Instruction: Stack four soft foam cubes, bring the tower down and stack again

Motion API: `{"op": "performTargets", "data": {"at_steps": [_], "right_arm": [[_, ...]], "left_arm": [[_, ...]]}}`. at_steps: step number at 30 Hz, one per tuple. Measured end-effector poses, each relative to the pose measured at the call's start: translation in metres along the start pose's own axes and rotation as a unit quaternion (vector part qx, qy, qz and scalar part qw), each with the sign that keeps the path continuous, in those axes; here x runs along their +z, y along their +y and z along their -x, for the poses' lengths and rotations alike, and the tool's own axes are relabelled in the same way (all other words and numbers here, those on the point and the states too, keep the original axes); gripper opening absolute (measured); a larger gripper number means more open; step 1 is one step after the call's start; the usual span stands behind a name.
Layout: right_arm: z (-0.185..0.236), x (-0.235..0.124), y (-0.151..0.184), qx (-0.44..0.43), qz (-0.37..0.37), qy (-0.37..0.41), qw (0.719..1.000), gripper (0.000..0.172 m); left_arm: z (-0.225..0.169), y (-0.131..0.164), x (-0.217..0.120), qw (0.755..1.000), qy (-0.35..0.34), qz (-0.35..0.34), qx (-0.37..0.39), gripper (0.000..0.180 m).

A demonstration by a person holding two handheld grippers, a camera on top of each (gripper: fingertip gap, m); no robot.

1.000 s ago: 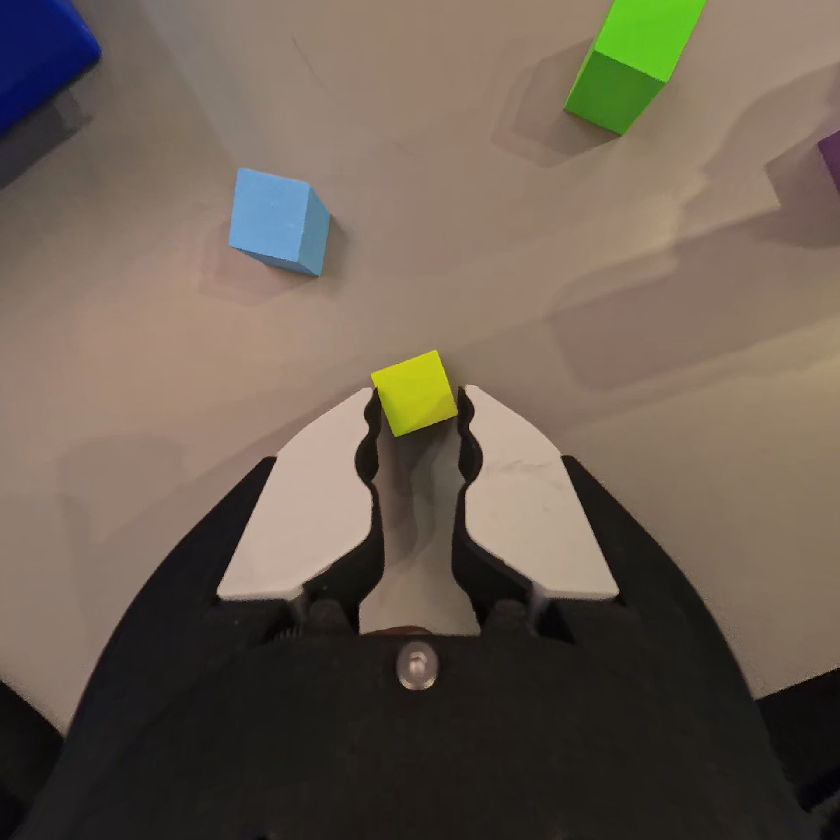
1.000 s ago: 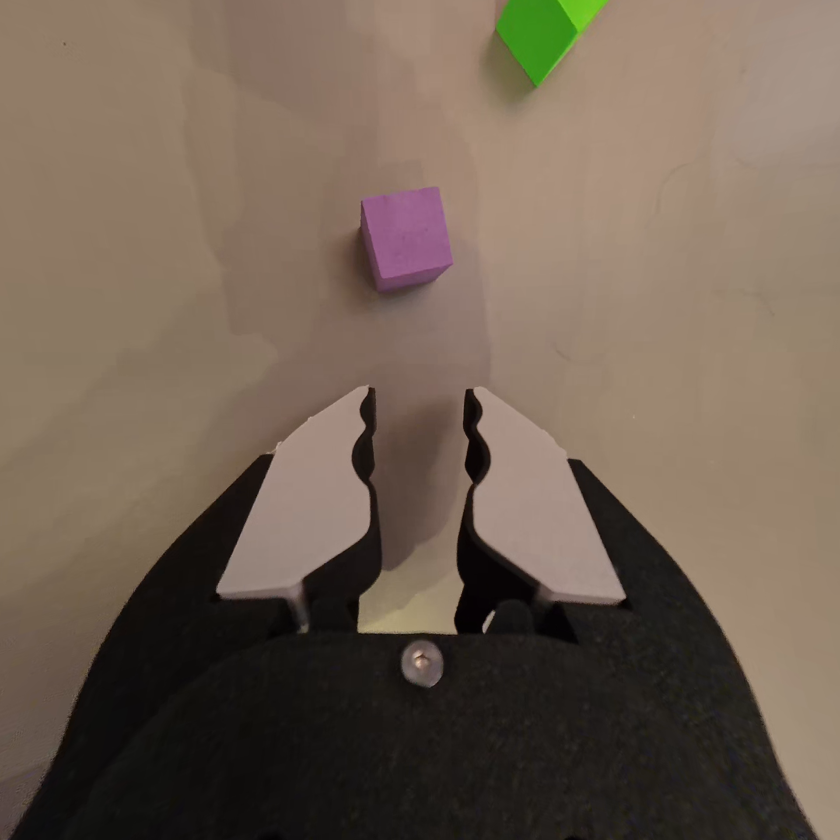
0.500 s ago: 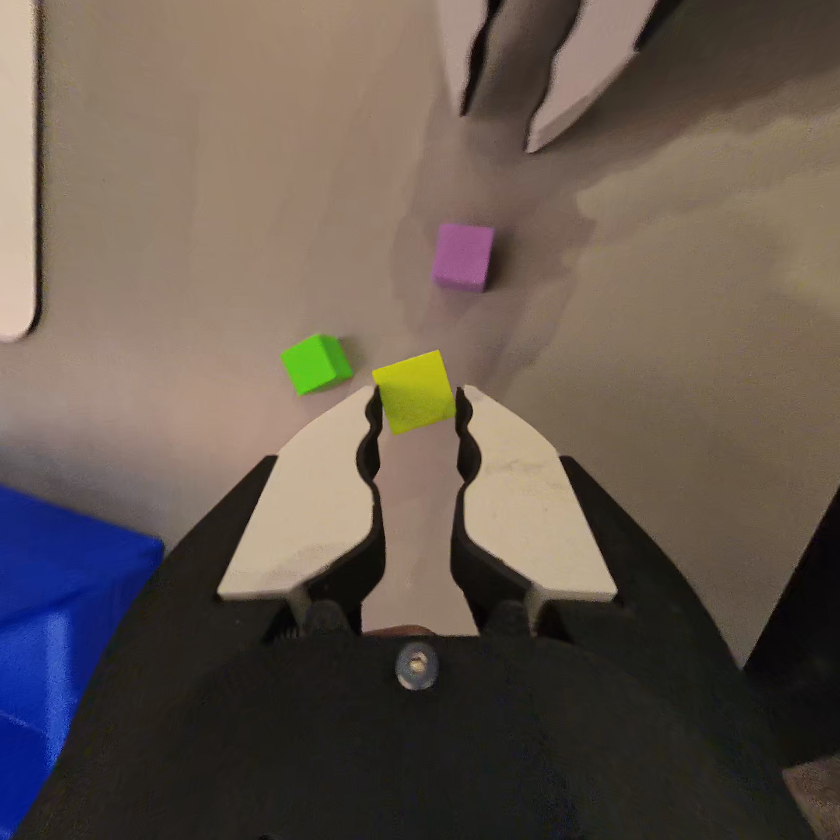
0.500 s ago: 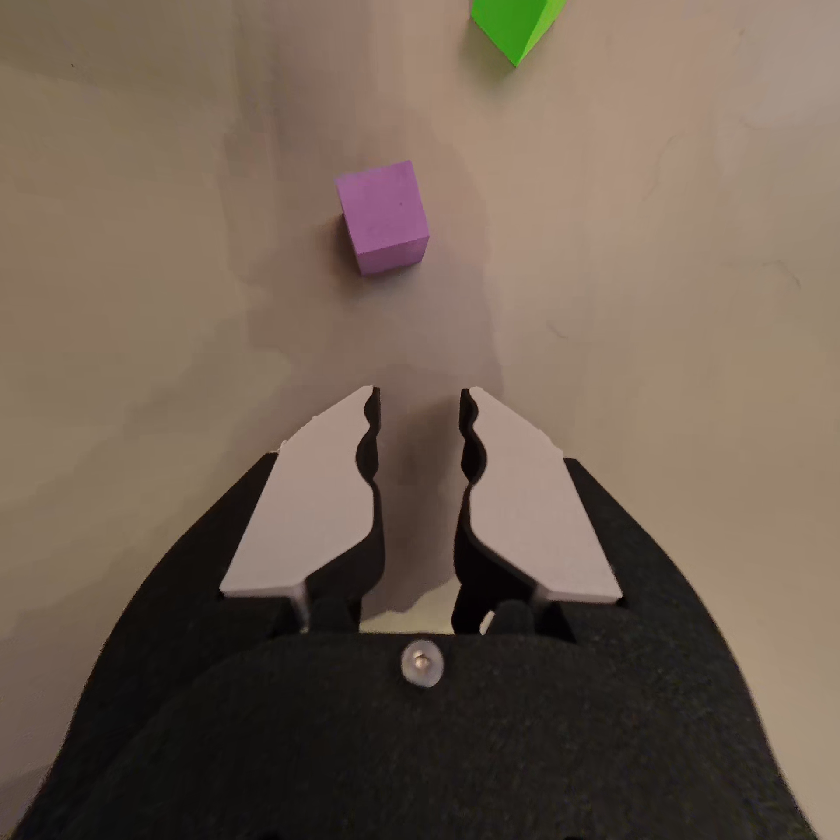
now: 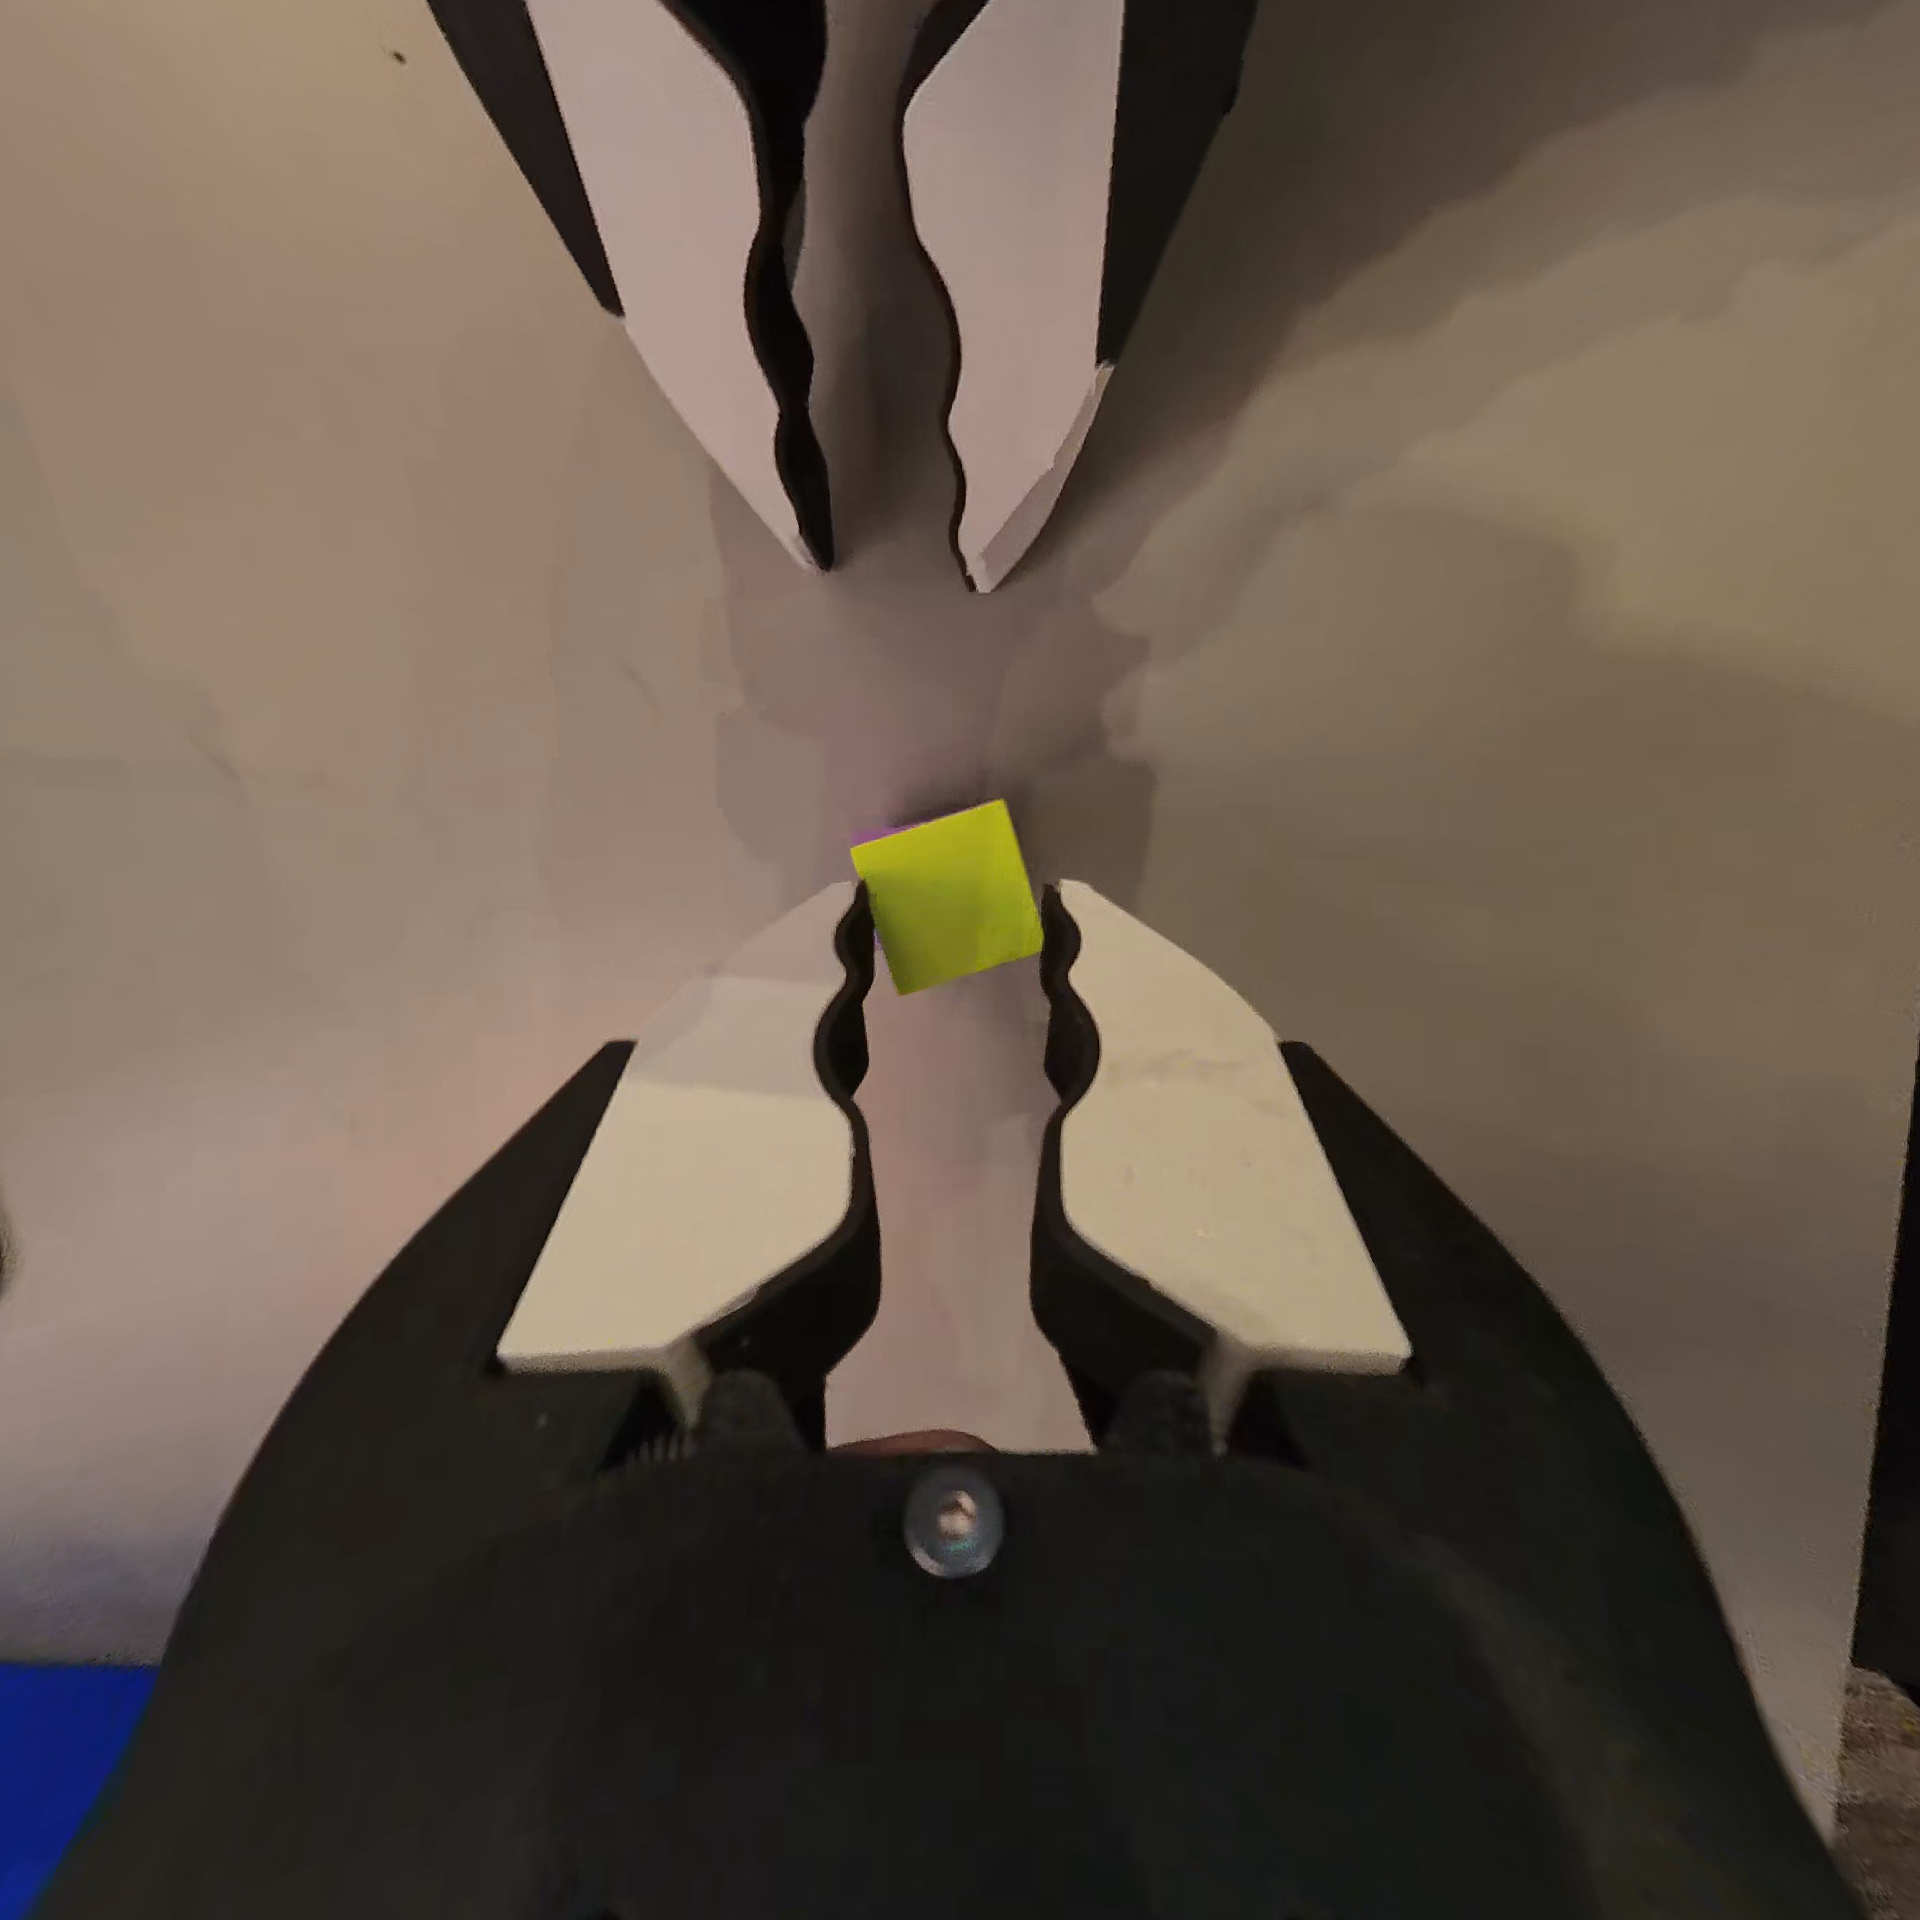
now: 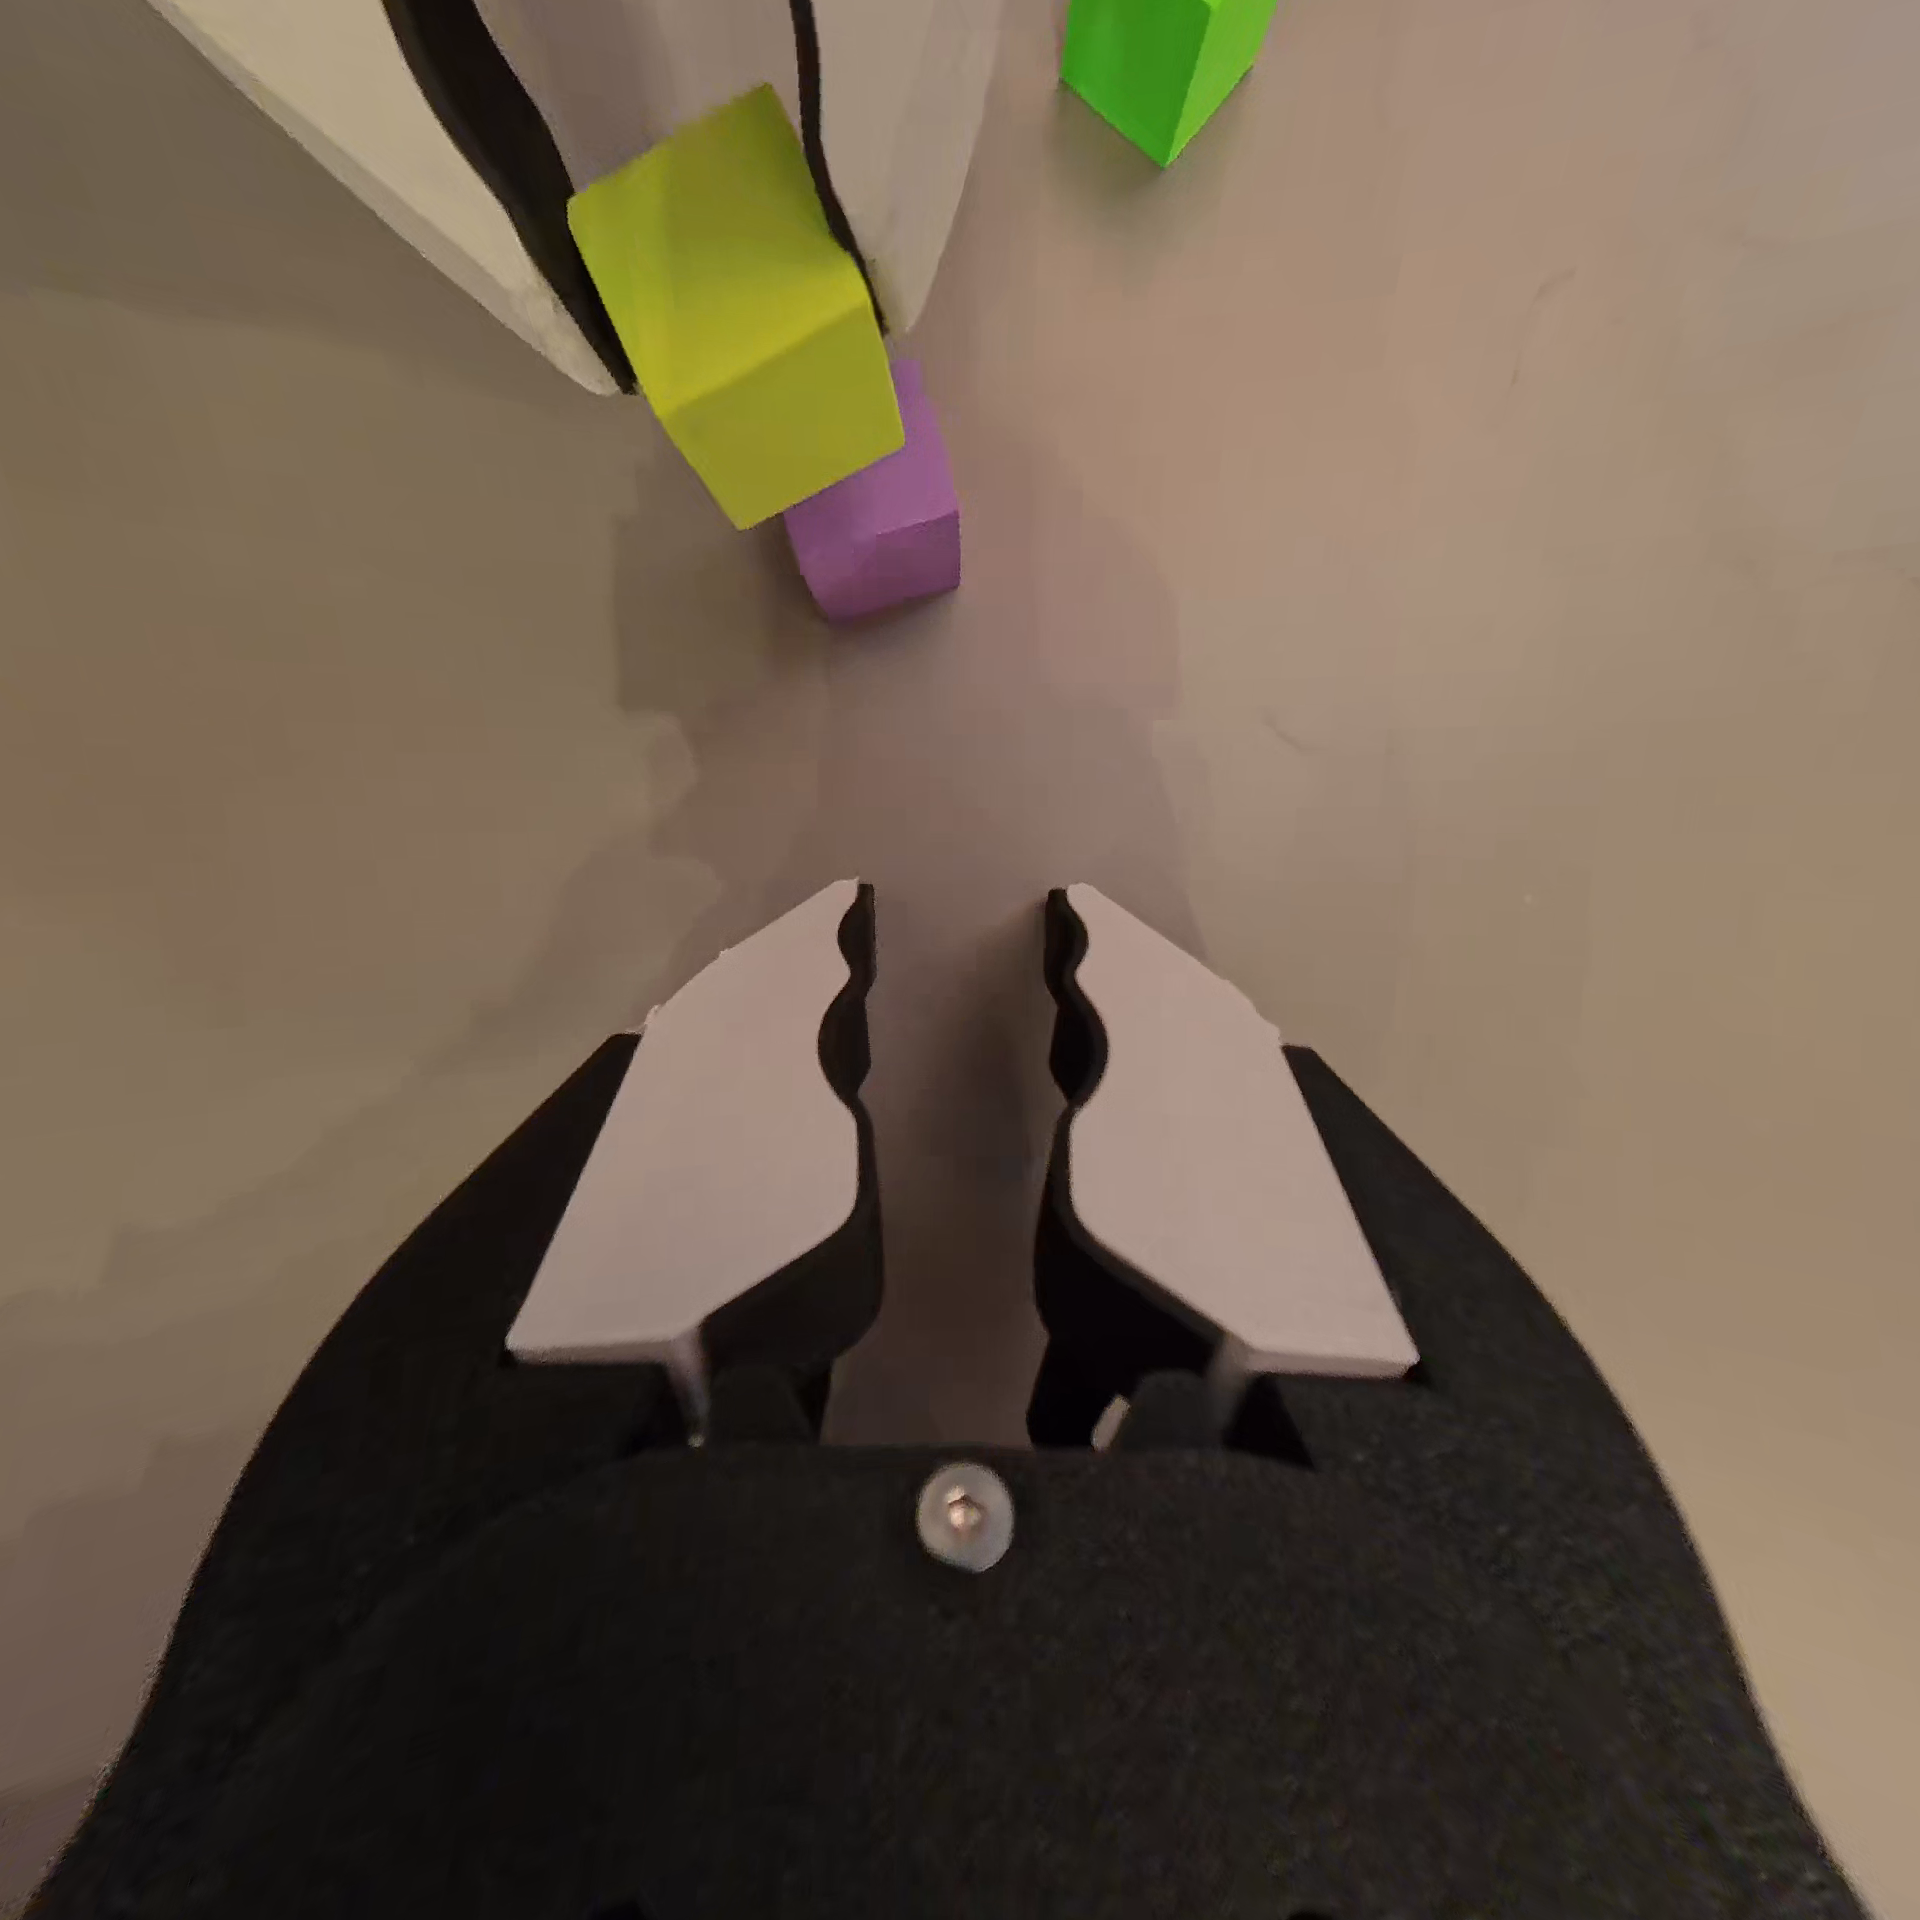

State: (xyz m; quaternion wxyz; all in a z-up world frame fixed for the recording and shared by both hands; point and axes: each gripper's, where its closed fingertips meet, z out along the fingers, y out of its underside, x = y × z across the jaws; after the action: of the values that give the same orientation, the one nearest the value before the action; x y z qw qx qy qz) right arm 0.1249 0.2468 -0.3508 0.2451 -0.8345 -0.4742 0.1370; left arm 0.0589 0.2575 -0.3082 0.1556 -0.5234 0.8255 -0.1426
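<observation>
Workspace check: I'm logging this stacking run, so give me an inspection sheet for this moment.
Surface: plain beige table, shadowed.
Job's things: yellow cube held above purple cube; green cube apart, at the far edge.
Clutter: blue object, only a corner shows.
Grippers: left hand-held gripper clamps the yellow cube; right hand-held gripper open, nothing between its fingers.
Cables: nothing seen.
Surroundings: dark edge beside the table.

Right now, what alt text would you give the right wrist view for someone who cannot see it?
The left gripper holds a yellow cube just above a purple cube on a beige table. The right gripper in the foreground is open and empty, and a green cube sits at the top edge.
</observation>
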Motion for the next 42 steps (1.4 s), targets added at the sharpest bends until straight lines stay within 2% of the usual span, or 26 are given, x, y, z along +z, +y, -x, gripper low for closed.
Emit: {"op": "performTargets", "data": {"at_steps": [11,21,42], "right_arm": [[0.0,0.0,0.001,0.001,-0.016,-0.009,1.0,0.031],[-0.001,0.0,0.001,0.001,-0.018,-0.01,1.0,0.03],[-0.002,0.0,0.001,-0.001,-0.02,-0.012,1.0,0.028]], "left_arm": [[0.002,-0.005,-0.001,0.999,0.029,-0.008,0.038,0.03],[0.004,0.004,0.007,0.997,0.044,0.007,0.059,0.03],[0.005,0.006,0.01,0.996,0.063,-0.002,0.056,0.03]]}}
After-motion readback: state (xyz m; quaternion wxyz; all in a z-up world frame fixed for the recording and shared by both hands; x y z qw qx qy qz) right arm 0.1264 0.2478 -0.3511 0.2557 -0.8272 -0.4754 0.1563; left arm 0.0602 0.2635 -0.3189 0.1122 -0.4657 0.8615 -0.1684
